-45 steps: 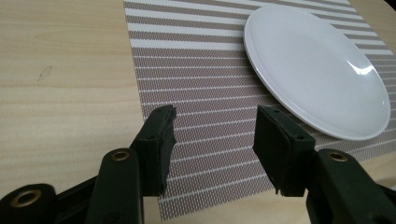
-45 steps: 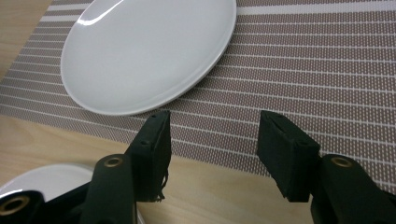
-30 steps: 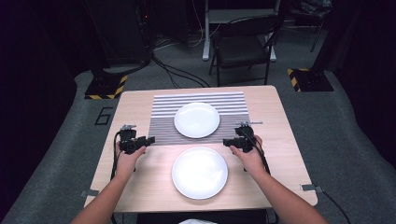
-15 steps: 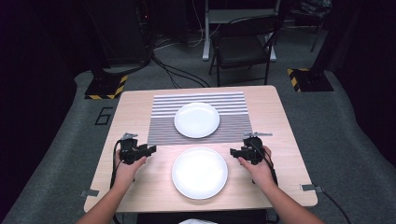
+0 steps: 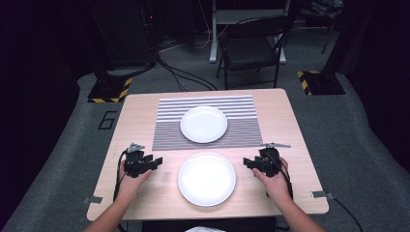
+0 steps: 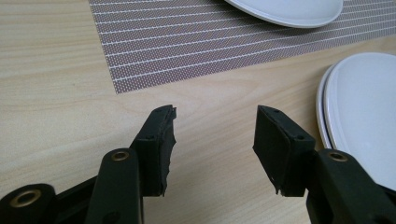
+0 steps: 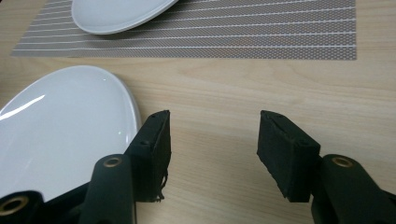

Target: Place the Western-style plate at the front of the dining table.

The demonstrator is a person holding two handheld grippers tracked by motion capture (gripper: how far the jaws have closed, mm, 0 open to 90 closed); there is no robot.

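Observation:
Two white plates lie on the wooden table (image 5: 145, 111). The near plate (image 5: 207, 178) rests on bare wood at the front middle; its edge looks doubled in the left gripper view (image 6: 359, 107), as if stacked. The far plate (image 5: 203, 123) sits on a striped placemat (image 5: 241, 126). My left gripper (image 5: 155, 161) is just left of the near plate, jaws open and empty (image 6: 215, 128), pointing toward it. My right gripper (image 5: 247, 162) is just right of that plate, jaws open over bare wood (image 7: 214, 135), the plate (image 7: 60, 126) beside its left jaw.
A black folding chair (image 5: 254, 46) stands beyond the table's far edge. Cables run over the grey floor behind, and yellow-black weighted bases (image 5: 107, 90) sit at both far corners. Metal brackets (image 5: 92, 199) stick out at the table's front corners.
Both hands have drawn back toward the front edge of the table, from beside the placemat's near edge to either side of the near plate. The jaws' gaps look unchanged.

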